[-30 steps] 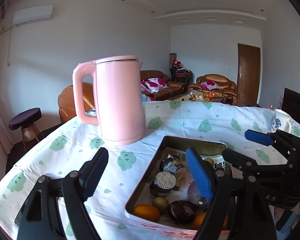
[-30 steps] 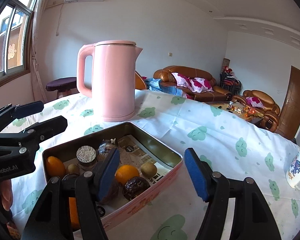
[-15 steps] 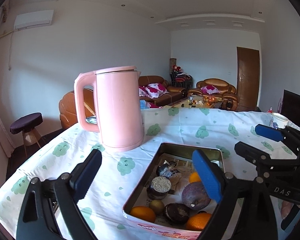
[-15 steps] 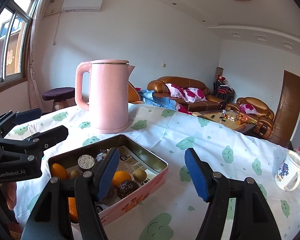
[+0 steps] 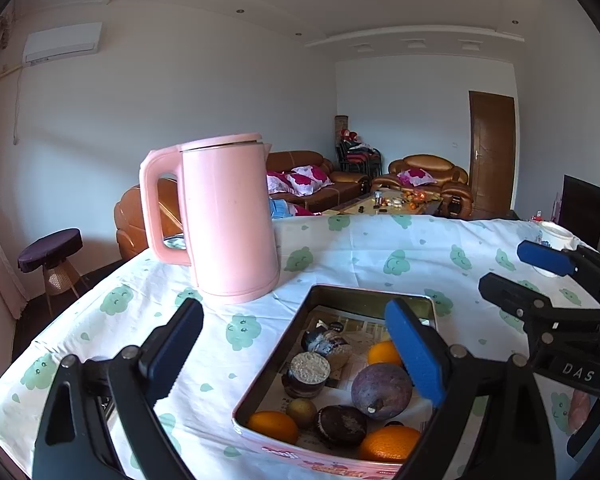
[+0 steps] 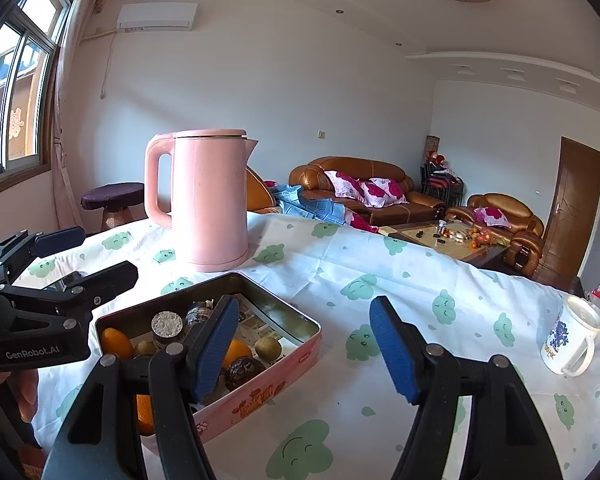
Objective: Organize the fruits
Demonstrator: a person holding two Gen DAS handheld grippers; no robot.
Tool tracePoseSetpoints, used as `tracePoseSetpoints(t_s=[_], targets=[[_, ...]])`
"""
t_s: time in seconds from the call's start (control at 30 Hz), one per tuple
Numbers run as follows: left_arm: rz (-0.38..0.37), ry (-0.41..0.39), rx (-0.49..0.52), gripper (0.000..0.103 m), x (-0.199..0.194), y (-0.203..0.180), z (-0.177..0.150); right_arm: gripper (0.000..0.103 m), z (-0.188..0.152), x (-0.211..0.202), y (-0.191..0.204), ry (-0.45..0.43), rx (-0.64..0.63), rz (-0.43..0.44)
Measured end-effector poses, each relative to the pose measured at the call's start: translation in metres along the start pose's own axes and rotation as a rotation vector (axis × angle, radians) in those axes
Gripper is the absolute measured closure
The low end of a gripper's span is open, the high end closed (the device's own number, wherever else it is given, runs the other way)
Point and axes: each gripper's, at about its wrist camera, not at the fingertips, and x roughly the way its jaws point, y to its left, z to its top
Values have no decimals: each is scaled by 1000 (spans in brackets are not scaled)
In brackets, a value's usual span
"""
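A pink rectangular tin [image 5: 380,294] [image 6: 284,376] sits on the table and holds several fruits: oranges [image 5: 274,426] [image 6: 236,352], a purple passion fruit [image 5: 380,390], small kiwis [image 6: 267,348], dark round fruits [image 5: 342,424] and a cut one [image 5: 310,368]. My left gripper [image 5: 296,348] is open and empty, above the tin's near left side. My right gripper [image 6: 304,344] is open and empty, above the tin's right edge; it also shows in the left wrist view [image 5: 516,268]. The left gripper shows in the right wrist view [image 6: 84,256].
A tall pink kettle [image 5: 228,220] [image 6: 208,200] stands just behind the tin. A white mug [image 6: 572,336] [image 5: 554,236] stands at the table's right. The tablecloth [image 6: 380,264] has green cloud prints. Sofas and a stool [image 5: 52,252] lie beyond the table.
Both grippers have pulled back and risen from the tin, staying open. The passion fruit, hidden behind my left finger one second ago, now lies in full view in the tin.
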Motion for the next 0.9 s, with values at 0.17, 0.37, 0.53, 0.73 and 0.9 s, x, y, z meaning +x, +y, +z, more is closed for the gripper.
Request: tracePoseSetpoints(t_s=[0.17, 0.37, 0.53, 0.73, 0.9], targets=[[-1, 0, 2, 8, 0, -1, 0, 33, 1, -4, -3, -10, 2, -2], [-2, -8, 17, 5, -5, -7, 1, 33, -1, -9, -8, -17, 12, -11], [0, -15, 13, 0, -7, -8, 3, 33, -1, -12, -14, -25, 18, -26], [-19, -33, 14, 0, -11, -10, 5, 33, -2, -16, -22, -35, 23, -49], [-16, -51, 26, 0, -14, -17, 7, 33, -3, -18, -27, -38, 35, -60]])
